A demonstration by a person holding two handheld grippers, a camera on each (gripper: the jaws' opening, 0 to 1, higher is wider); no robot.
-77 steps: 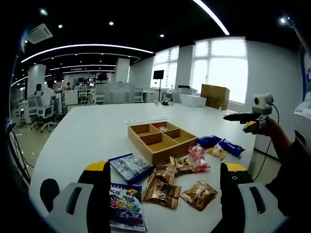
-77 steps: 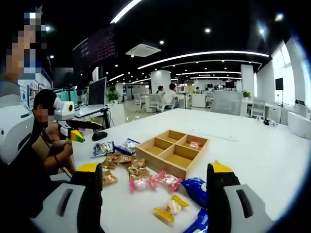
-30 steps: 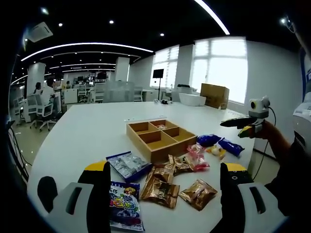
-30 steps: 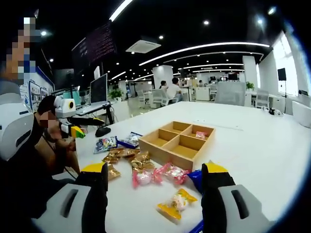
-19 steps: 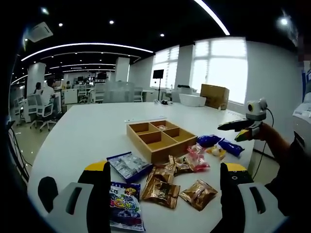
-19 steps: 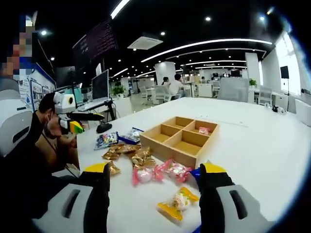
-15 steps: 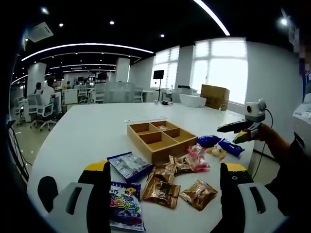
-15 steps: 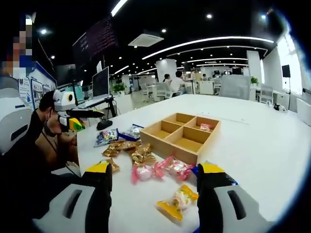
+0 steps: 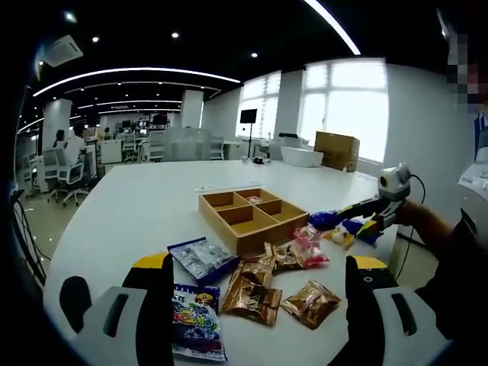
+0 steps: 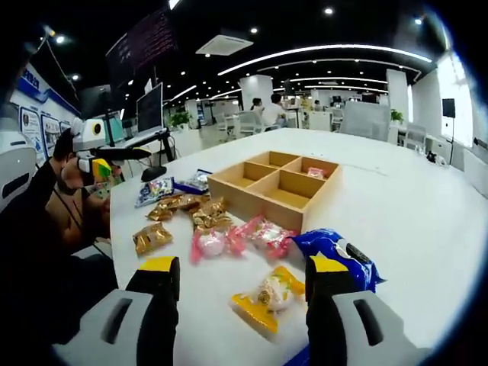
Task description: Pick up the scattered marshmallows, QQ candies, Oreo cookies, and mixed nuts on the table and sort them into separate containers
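Between the spread-apart right gripper [image 10: 241, 276] jaws lies a yellow candy packet [image 10: 265, 296], ungrasped.

Each handheld two-jaw left gripper [image 9: 255, 305] and right gripper [image 10: 242, 301] has black fingers tipped with yellow caps. The bodies below are pale grey moulded plastic with slotted openings. The person wears dark clothing [image 9: 461, 282].

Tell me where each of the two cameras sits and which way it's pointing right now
Left gripper view: rides the left tool, above the table's near edge, facing the wooden tray and windows; the right tool enters at right.
Right gripper view: rides the right tool, low over the yellow packet, facing the office; the left tool and a person's arm show.
Shared: tray, packets.
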